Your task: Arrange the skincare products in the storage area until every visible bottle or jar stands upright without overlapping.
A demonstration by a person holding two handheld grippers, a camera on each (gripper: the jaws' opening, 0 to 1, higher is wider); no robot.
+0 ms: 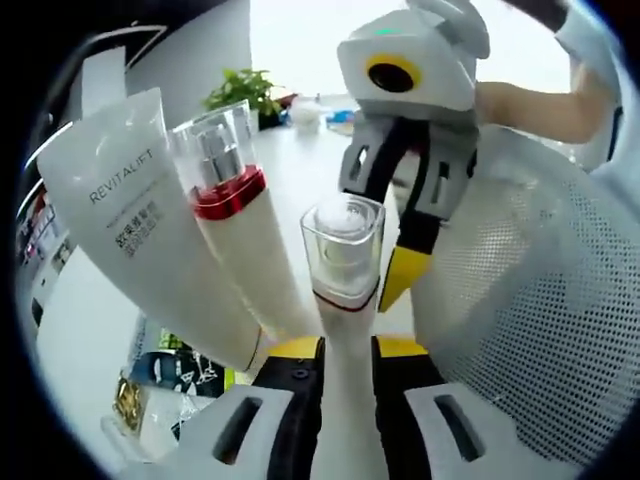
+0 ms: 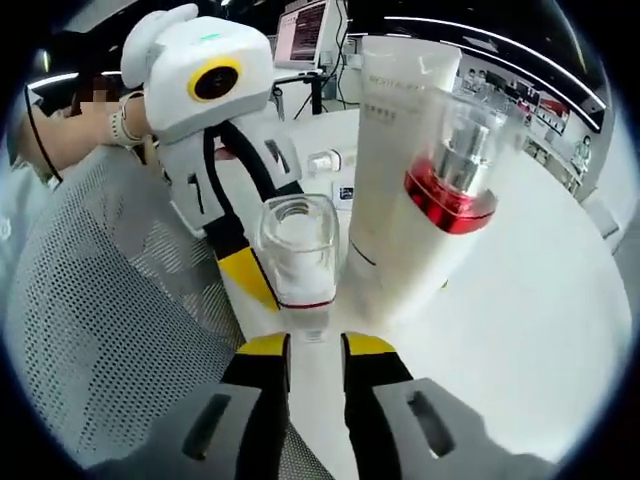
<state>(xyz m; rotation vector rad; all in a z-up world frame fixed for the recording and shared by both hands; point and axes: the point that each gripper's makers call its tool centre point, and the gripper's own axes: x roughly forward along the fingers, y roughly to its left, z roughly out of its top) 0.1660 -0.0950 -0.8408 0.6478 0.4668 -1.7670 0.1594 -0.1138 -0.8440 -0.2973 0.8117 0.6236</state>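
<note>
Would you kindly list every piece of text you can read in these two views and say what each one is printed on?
"REVITALIFT": on the large white tube, left gripper view.
The smaller lines under it on that tube: too blurred to read.
Print near the tube's top in the right gripper view: too faint to read.
Screen in the background: text too small to read.

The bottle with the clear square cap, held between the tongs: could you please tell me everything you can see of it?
The bottle with the clear square cap is slim and white, with a thin red line under the cap. Through the transparent, plastic-looking cap a white pump head shows. Its body runs between the left tongs, which are shut on it. The right tongs close just below its red line. The red-collared pump bottle stands beside it.
</note>
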